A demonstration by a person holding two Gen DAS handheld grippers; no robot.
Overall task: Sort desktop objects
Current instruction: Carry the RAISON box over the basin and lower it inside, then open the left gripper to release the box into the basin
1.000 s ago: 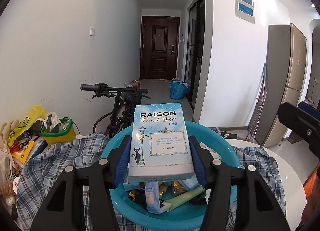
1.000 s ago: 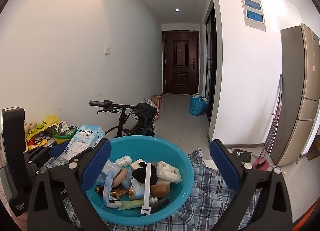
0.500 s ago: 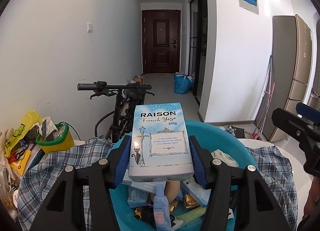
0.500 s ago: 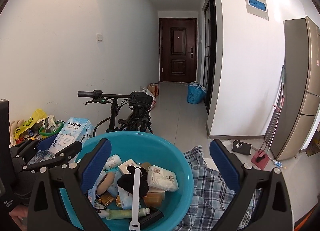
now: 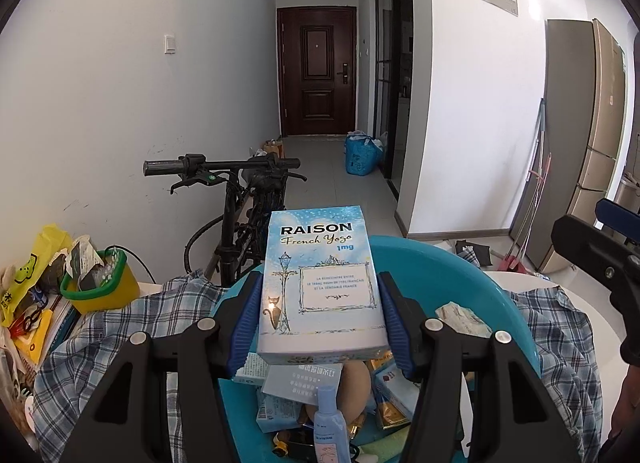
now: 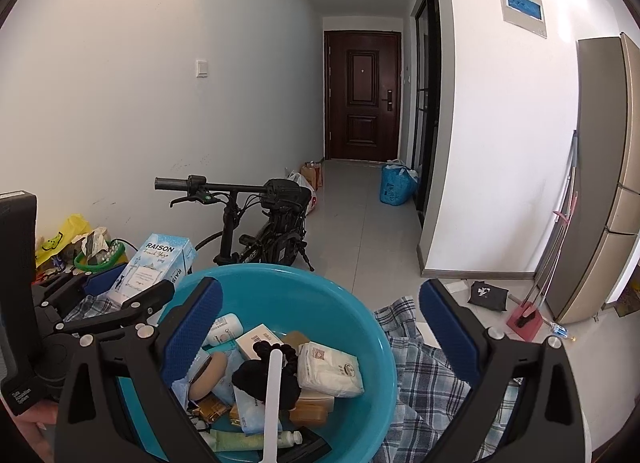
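Note:
My left gripper (image 5: 320, 323) is shut on a light blue RAISON French Yogo box (image 5: 320, 283) and holds it above the near left part of a teal plastic basin (image 5: 460, 275). The box also shows in the right wrist view (image 6: 154, 267), at the basin's left. The basin (image 6: 320, 295) holds several small items: a white tissue pack (image 6: 330, 369), a black hair tie (image 6: 266, 377), a green tube (image 6: 248, 441), a beige puff (image 6: 208, 375). My right gripper (image 6: 320, 323) is open and empty, above the basin.
A plaid shirt (image 5: 116, 327) lies under the basin on a white table (image 5: 580, 303). A yellow cup with a green rim (image 5: 100, 283) and a yellow bag (image 5: 36, 263) crowd the table's left. A black bicycle (image 6: 260, 223) stands behind.
Both grippers have risen and tilted up a little. The left one still holds the box, now higher over the basin; more of the basin's contents show beneath it.

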